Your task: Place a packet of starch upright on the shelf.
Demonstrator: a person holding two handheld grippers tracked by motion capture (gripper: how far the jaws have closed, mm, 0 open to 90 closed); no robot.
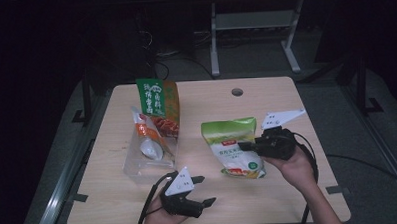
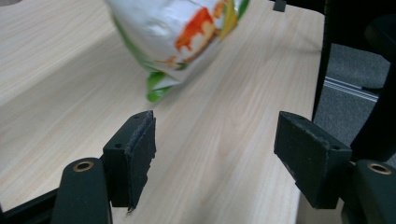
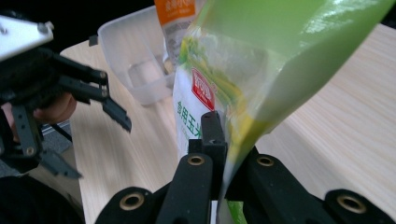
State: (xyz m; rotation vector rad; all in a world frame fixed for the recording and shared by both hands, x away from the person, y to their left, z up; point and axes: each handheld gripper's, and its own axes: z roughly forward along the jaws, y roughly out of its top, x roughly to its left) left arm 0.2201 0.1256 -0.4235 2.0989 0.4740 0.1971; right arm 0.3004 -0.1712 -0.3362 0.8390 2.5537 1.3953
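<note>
I have the right gripper (image 1: 243,145) clamped on the green bag (image 1: 232,147) at centre right of the table (image 1: 266,104), while the left gripper (image 1: 203,191), bottom centre, holds nothing, jaws wide apart.

Pale wooden table (image 1: 286,109), round hole (image 1: 237,92) near its far edge; on it a clear tub (image 1: 138,166) holding packets, left; green bag (image 1: 232,146), right
</note>
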